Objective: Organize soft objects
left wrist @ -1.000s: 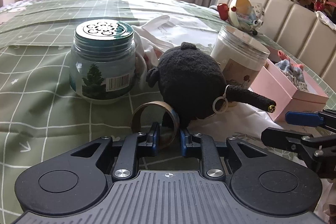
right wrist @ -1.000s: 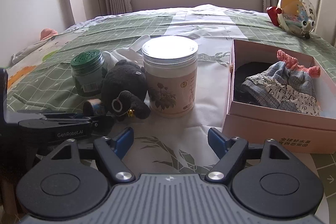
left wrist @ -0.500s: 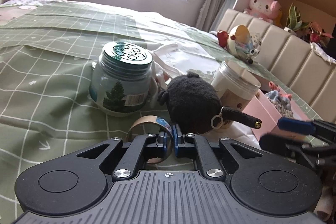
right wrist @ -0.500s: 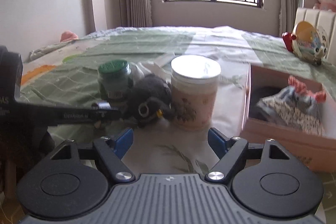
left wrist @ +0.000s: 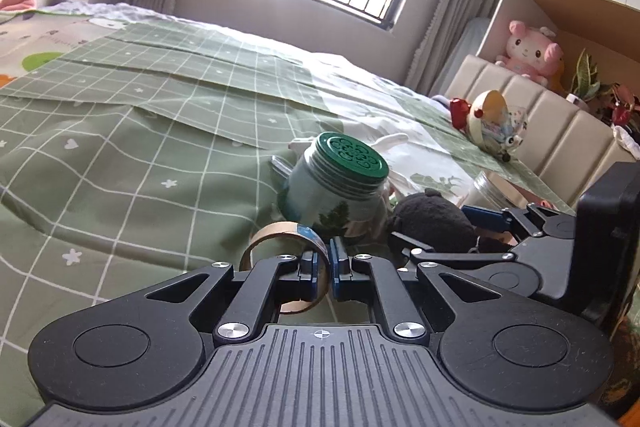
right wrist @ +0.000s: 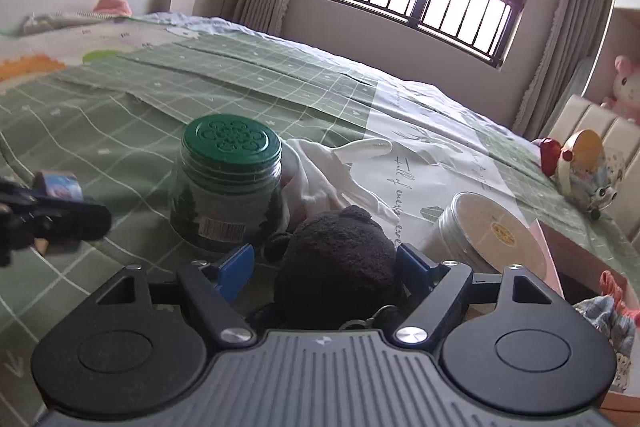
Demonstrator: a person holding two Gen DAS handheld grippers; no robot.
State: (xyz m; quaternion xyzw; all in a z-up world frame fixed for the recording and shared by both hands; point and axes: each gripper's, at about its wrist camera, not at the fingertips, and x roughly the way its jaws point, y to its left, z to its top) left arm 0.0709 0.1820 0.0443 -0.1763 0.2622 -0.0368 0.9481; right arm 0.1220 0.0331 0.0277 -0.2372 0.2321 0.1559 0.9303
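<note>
- Black plush toy (right wrist: 340, 263) sits between the spread fingers of the right gripper (right wrist: 324, 259), which straddles it without visibly pressing it.
- Left gripper (left wrist: 329, 267), off to that claw's left, is pinching the wall of a tape roll (left wrist: 286, 239).
- Just ahead-left stands a green-lidded jar (right wrist: 228, 183); ahead-right, a white-lidded jar (right wrist: 488, 231).
- Risk, as I judge it: closing off-centre could squeeze only fur, letting the toy slip, or nudge a jar over.
</note>
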